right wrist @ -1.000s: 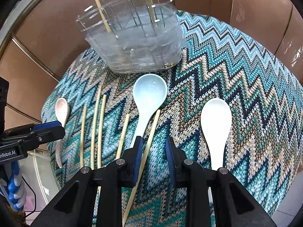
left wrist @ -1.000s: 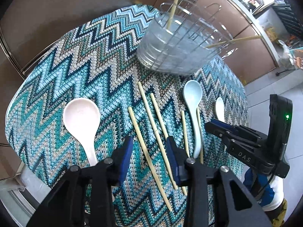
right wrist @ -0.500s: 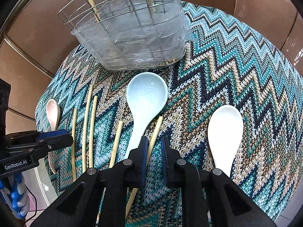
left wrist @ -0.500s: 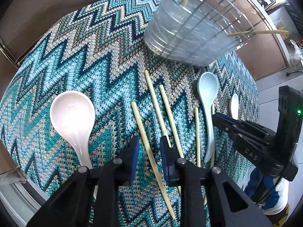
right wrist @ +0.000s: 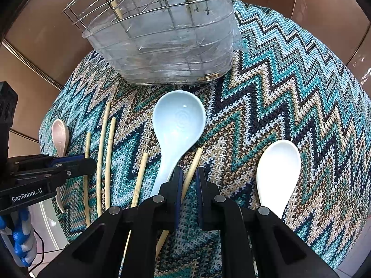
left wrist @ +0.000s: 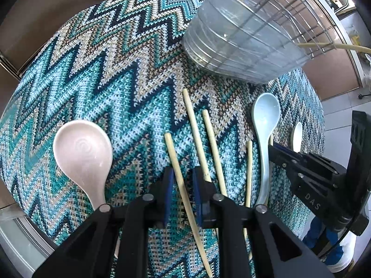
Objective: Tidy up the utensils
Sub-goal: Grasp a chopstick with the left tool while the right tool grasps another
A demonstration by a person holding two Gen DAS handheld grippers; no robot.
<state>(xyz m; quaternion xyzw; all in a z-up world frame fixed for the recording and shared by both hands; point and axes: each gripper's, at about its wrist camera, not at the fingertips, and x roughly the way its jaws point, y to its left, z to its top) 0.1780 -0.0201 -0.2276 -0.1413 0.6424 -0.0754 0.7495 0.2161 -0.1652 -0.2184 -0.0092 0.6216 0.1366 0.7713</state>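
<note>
on the zigzag cloth (left wrist: 97, 74) the utensils lie in a row before the clear wire-framed holder (left wrist: 243, 39), which already has chopsticks standing in it. going left to right: a pink spoon (left wrist: 82, 153); then the leftmost chopstick (left wrist: 178, 180), running between the blue pads of the left gripper (left wrist: 182, 190), whose jaws are closing around it with thin gaps still showing; two more chopsticks (left wrist: 208, 143) just beside; a pale blue spoon (right wrist: 177, 125); a chopstick at its right (right wrist: 192, 169), between the narrowed jaws of the right gripper (right wrist: 187, 185), pads close but not clearly pressing; last, a white spoon (right wrist: 277, 169).
</note>
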